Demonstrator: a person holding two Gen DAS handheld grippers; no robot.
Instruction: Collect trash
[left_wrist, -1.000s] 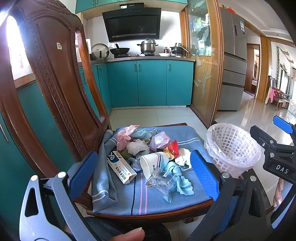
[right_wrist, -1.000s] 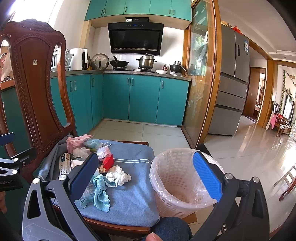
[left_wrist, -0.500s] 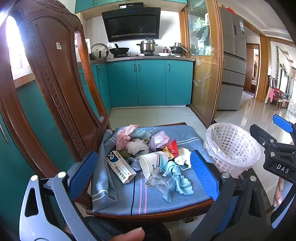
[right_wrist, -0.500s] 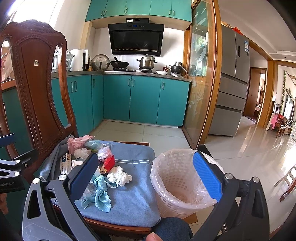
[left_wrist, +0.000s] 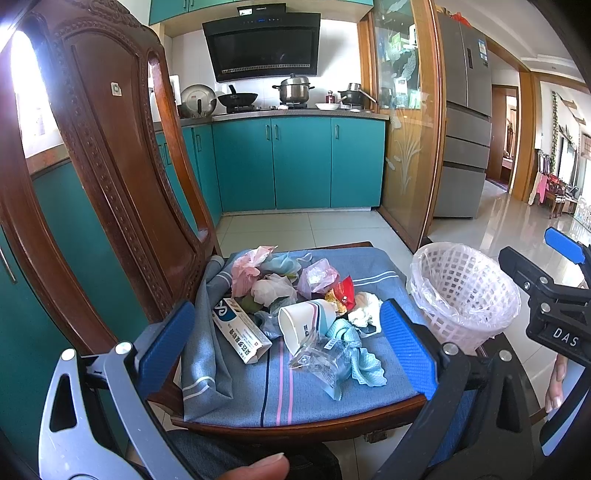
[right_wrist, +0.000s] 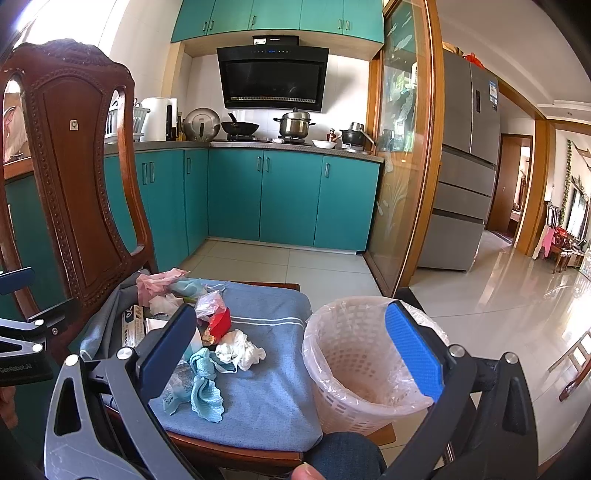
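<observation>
With both grippers' fingers spread and empty, the left gripper (left_wrist: 288, 345) sits nearer the crumpled clear plastic wrapper (left_wrist: 319, 363) by the blue seat cushion's (left_wrist: 314, 398) front edge, while the right gripper (right_wrist: 291, 350) faces the white lattice plastic-lined wastebasket (right_wrist: 354, 373).

In the right wrist view the left finger (right_wrist: 168, 352) hides the paper cup (right_wrist: 197, 338) and most of the toothpaste box (right_wrist: 135, 325).

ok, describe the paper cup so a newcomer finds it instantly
Start at the wooden chair with the blue seat cushion. In the trash pile on it, the paper cup lies on its side near the front, mouth facing the camera. It is the only rigid white cylinder, among crumpled bags and tissues.
</observation>
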